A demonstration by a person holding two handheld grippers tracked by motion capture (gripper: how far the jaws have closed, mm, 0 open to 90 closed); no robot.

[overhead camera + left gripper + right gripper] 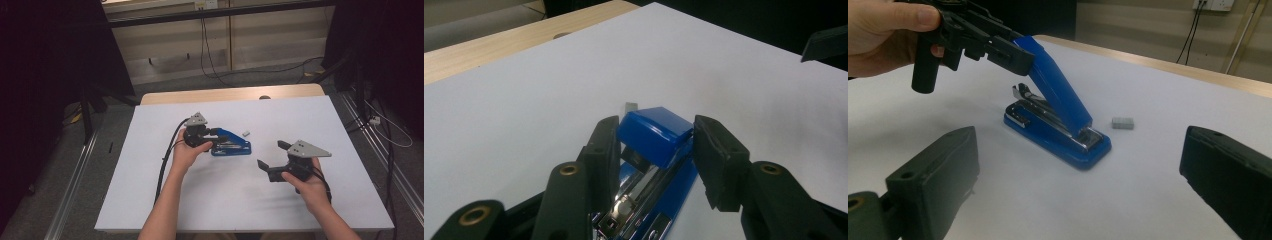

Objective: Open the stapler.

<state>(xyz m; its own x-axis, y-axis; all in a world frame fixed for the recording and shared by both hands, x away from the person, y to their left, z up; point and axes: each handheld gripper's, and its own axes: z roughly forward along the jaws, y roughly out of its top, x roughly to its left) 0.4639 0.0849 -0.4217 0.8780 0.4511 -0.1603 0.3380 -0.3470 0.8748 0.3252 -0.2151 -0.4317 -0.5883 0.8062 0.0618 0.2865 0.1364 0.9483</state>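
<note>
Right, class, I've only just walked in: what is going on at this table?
A person works at a white table with a gripper in each hand. The left gripper has its jaws closed on the raised lid of a blue stapler, holding it swung open while the base sits on the table. A small grey block of staples lies beside it. The right gripper hovers nearby, jaws open and empty.

Surface (240, 200): carries all items, centre of the high view.
Stapler (231, 145): on the surface, centre frame, its lid raised at the left end.
Left hand-held gripper (216, 134): at the stapler's left end, around the raised lid.
Staple block (245, 133): just right of the stapler, apart.
Right hand-held gripper (272, 156): lower right, well apart.
</note>
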